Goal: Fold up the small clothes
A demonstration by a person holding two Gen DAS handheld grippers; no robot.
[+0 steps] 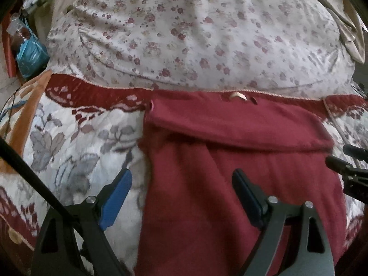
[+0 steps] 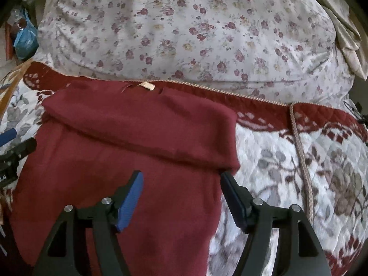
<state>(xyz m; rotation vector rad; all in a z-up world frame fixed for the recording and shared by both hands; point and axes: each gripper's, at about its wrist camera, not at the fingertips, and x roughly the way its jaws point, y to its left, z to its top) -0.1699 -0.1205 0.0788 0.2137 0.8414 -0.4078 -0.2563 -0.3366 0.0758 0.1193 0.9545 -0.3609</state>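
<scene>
A dark red garment [image 1: 241, 172] lies flat on a quilted floral bedspread [image 1: 76, 142], its far part folded over toward me, with a small beige label [image 1: 238, 96] at its far edge. My left gripper [image 1: 181, 179] is open and empty, straddling the garment's left edge. The right gripper's black tips [image 1: 340, 161] show at the garment's right edge. In the right wrist view the garment [image 2: 128, 156] fills the left and centre, label [image 2: 146, 85] at the top. My right gripper [image 2: 181, 181] is open and empty, over the garment's right edge just below the fold. The left gripper [image 2: 13, 142] shows at the left.
A large pillow in small-flower fabric [image 1: 195, 34] lies right behind the garment. A beige cord [image 2: 301, 151] runs over the bedspread [image 2: 299, 172] on the right. A blue plastic bag and clutter [image 1: 30, 53] sit off the bed at the far left. Beige cloth [image 1: 349, 30] hangs at the far right.
</scene>
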